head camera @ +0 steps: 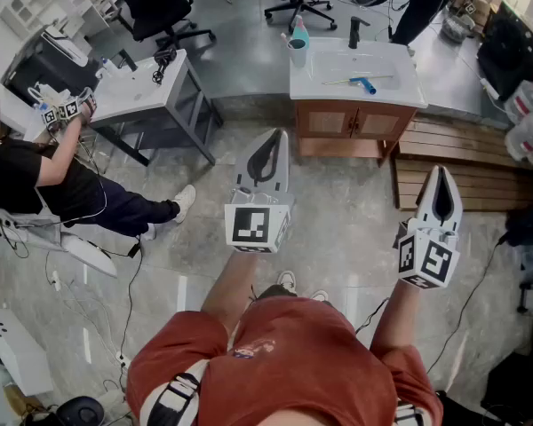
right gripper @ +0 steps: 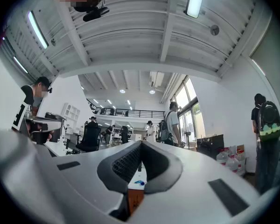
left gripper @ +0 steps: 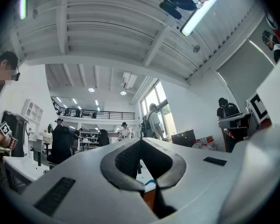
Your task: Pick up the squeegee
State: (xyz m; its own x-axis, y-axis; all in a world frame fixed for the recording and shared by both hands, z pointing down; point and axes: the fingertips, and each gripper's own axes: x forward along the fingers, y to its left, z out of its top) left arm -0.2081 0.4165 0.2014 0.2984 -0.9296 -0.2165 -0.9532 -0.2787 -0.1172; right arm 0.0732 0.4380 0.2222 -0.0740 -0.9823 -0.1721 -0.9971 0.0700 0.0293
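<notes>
The squeegee [head camera: 362, 82], with a blue handle and a thin pale blade, lies on the white top of a sink cabinet [head camera: 400, 91] far ahead of me. My left gripper [head camera: 271, 138] is held out over the floor, well short of the cabinet, with its jaws together and nothing in them. My right gripper [head camera: 442, 174] is out to the right, also shut and empty. In the left gripper view the left gripper [left gripper: 141, 141] has a bit of blue squeegee [left gripper: 151, 183] showing through the gap below its tips. The right gripper [right gripper: 141, 143] likewise frames the squeegee [right gripper: 139, 182].
A black faucet [head camera: 355, 29], a cup and a bottle [head camera: 298, 47] stand at the back of the sink top. Wooden decking [head camera: 462, 162] lies right of the cabinet. A white desk [head camera: 151, 87] and a seated person [head camera: 44, 176] are at left, with office chairs [head camera: 160, 7] behind.
</notes>
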